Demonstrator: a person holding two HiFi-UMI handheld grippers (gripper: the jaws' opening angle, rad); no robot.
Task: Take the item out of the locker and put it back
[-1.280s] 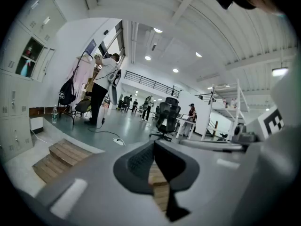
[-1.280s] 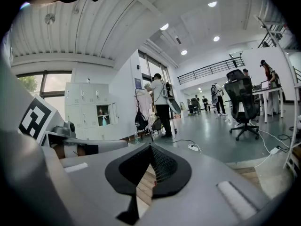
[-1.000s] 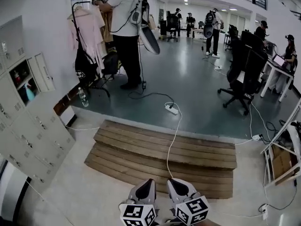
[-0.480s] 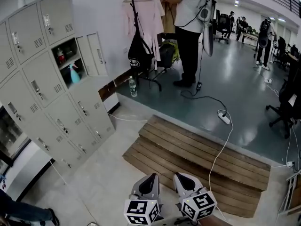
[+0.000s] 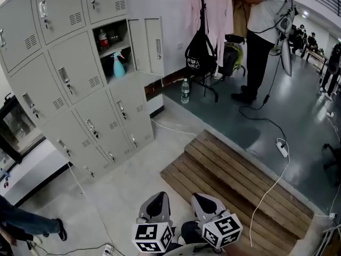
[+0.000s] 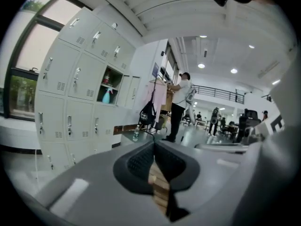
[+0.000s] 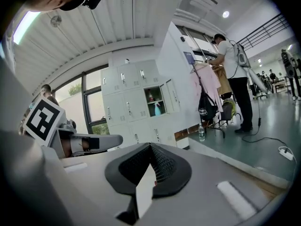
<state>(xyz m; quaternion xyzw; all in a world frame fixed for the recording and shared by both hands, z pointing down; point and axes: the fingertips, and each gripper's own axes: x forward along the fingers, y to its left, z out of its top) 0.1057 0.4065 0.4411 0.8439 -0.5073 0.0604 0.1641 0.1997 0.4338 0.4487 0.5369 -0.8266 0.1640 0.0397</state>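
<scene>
Approach to open locker; left hand-held gripper and right hand-held gripper both pinched together, empty.
Blue spray bottle inside locker, well apart from both; step closer, spread jaws before reaching.

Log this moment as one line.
left gripper: shut, empty | right gripper: shut, empty | locker door: open | spray bottle: inside, untouched

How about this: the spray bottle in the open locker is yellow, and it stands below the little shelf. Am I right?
Not quite. The spray bottle in the open locker is blue, not yellow, as the head view shows. It does stand below the little shelf.
</scene>
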